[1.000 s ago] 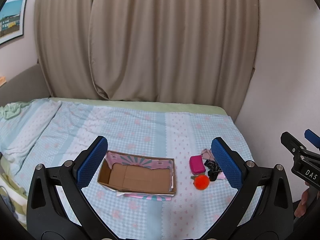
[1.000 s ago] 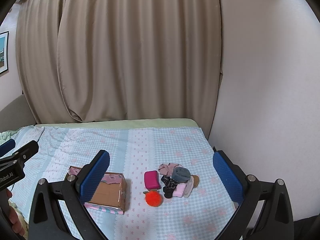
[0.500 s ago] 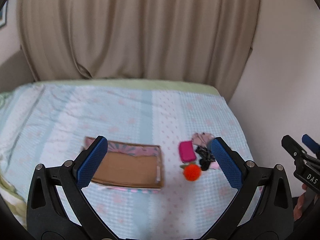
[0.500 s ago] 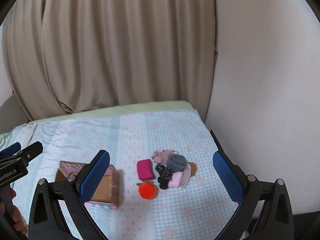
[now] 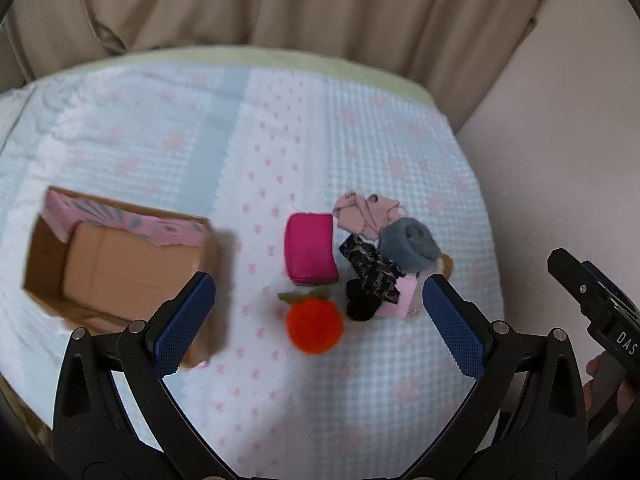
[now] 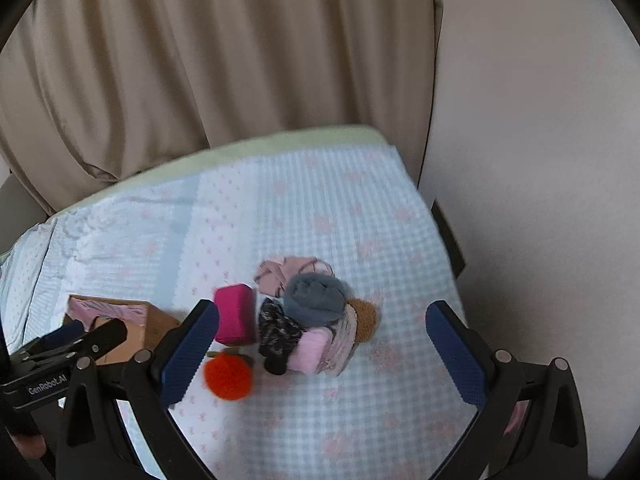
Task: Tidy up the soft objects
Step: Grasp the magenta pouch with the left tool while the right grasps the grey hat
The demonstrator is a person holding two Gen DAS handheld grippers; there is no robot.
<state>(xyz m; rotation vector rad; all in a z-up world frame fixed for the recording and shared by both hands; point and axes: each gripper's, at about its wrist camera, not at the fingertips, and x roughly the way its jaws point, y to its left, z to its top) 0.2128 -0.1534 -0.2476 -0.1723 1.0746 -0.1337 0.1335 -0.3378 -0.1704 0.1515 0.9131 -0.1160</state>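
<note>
— Quilted blue-and-white bedcover (image 5: 360, 392) fills everything under both claws; is anything on it sorted yet?

— Judging by the cardboard box (image 5: 120, 264), no. It lies ahead and to the outside of the left gripper (image 5: 318, 320), open side up and with nothing in it that I can see, so it looks like the bin meant for the soft things.

— And the left gripper itself?

— Spread wide, nothing between its blue pads. The orange pompom (image 5: 315, 330) lies straight ahead in the gap, which suggests it is lined up as the first pick.

— The right gripper (image 6: 320, 354)?

— Also released and bare. Its gap frames the heap: the grey rolled knit (image 6: 316, 300) sits on top, just ahead, with the pink patterned cloth (image 6: 280, 272) beyond it and the dark patterned fabric (image 6: 278, 330) toward the left pad.

— Why is it all heaped?

— Probably dumped as one pile to be sorted. The pieces touch and overlap, so pulling one may drag its neighbours.

— Anything apart from the heap?

— The magenta pouch (image 5: 311, 252) lies just beside it, beyond the pompom, which sits loose on the cover.

— Smaller bits?

— A pale pink piece (image 6: 310, 354) at the near edge, and a brown one (image 6: 364, 318) peeking out from under the heap.
</note>
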